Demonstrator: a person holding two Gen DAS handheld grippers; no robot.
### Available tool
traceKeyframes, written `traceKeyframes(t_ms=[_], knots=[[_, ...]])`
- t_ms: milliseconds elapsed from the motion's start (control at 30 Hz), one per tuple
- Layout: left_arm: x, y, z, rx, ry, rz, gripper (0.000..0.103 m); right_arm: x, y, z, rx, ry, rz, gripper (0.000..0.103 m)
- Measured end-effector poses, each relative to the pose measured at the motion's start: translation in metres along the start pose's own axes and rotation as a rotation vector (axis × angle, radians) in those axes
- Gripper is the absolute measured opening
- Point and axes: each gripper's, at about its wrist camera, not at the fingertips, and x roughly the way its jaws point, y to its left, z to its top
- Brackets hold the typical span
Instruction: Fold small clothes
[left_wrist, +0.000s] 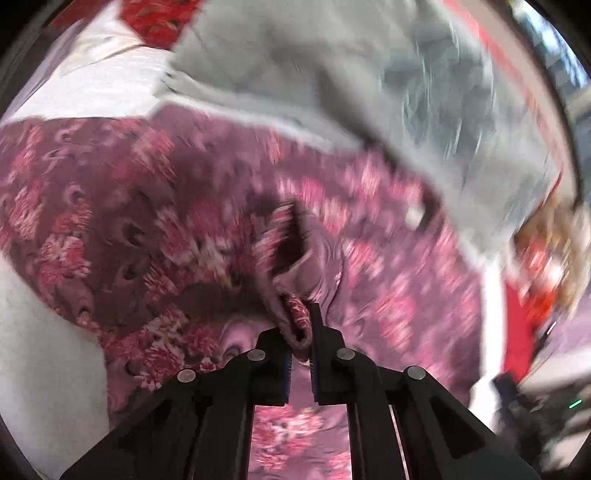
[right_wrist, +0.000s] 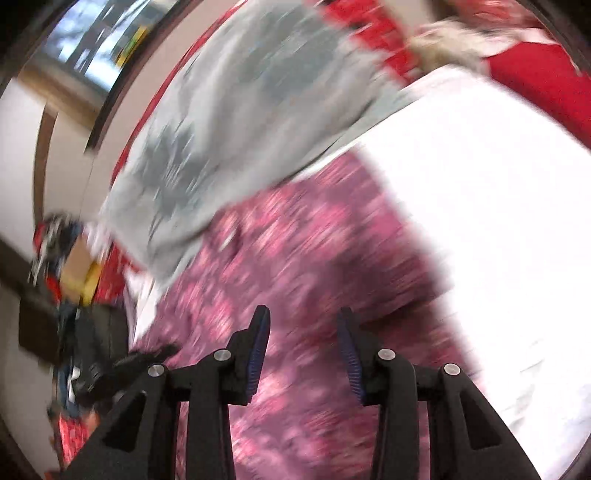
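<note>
A purple garment with pink flowers (left_wrist: 155, 229) lies spread on a white surface (left_wrist: 44, 362). My left gripper (left_wrist: 300, 332) is shut on a bunched fold of this floral garment, which rises in a ridge ahead of the fingers. In the right wrist view the same floral garment (right_wrist: 295, 258) lies under my right gripper (right_wrist: 303, 328), which is open and empty just above it. Both views are motion-blurred.
A grey garment with a dark print (left_wrist: 332, 74) lies beyond the floral one, also in the right wrist view (right_wrist: 229, 122). Red patterned cloth (left_wrist: 159, 18) lies at the back. The white surface (right_wrist: 498, 206) spreads to the right. Clutter (right_wrist: 70, 280) sits at left.
</note>
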Motion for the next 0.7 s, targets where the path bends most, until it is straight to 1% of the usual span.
traceKeyframes(t_ms=[33,67,133,167,233,267,333,367,400,433,467,500,533,567,600,633,667,700], knots=[[-0.010,0.003,0.002,-0.002,-0.032,0.010,0.007,-0.005,-0.011,0.007,0.021,-0.025,-0.014,0.040],[-0.017,0.006,0.004,0.005,-0.059,0.035,0.007,-0.011,-0.024,0.012,0.043,-0.049,-0.031,0.040],[-0.022,0.011,0.004,0.017,-0.081,0.079,0.007,-0.010,-0.039,0.023,0.084,-0.076,-0.067,0.040],[-0.019,0.016,0.004,0.019,-0.061,0.102,0.007,-0.005,-0.045,0.027,0.097,-0.068,-0.072,0.040],[-0.009,0.024,0.001,-0.006,-0.004,0.108,0.007,0.010,-0.049,0.031,0.112,-0.036,-0.054,0.040],[-0.003,0.027,-0.001,-0.020,0.019,0.116,0.007,0.022,-0.049,0.031,0.114,-0.003,-0.026,0.040],[0.001,0.028,0.001,-0.037,0.036,0.119,0.007,0.041,-0.045,0.028,0.115,0.055,-0.006,0.040],[0.002,0.028,0.002,-0.046,0.037,0.118,0.007,0.054,-0.041,0.025,0.105,0.105,0.017,0.037],[0.002,0.028,0.004,-0.051,0.036,0.108,0.007,0.063,-0.036,0.024,0.065,0.154,-0.008,0.014],[0.004,0.025,0.007,-0.053,0.039,0.097,0.007,0.063,-0.027,0.023,0.008,0.139,-0.049,0.010],[0.003,0.024,0.008,-0.051,0.038,0.082,0.007,0.057,-0.016,0.025,-0.061,0.082,-0.065,0.010],[0.006,0.022,0.007,-0.043,0.042,0.076,0.008,0.047,-0.011,0.027,-0.088,0.016,-0.069,0.009],[0.011,0.022,0.006,-0.030,0.056,0.075,0.014,0.038,-0.011,0.029,-0.082,-0.046,-0.078,0.006],[0.016,0.024,0.002,-0.018,0.080,0.082,0.018,0.033,-0.015,0.031,-0.062,-0.081,-0.084,0.006],[0.022,0.025,-0.002,-0.011,0.099,0.092,0.020,0.033,-0.022,0.034,-0.044,-0.096,-0.110,0.006],[0.026,0.027,-0.005,-0.002,0.111,0.107,0.020,0.043,-0.031,0.034,-0.041,-0.061,-0.161,0.005],[0.023,0.028,-0.008,0.007,0.102,0.100,0.020,0.055,-0.038,0.034,-0.041,-0.002,-0.212,0.000],[0.019,0.029,-0.010,0.010,0.097,0.096,0.020,0.063,-0.045,0.032,-0.040,0.043,-0.225,0.000]])
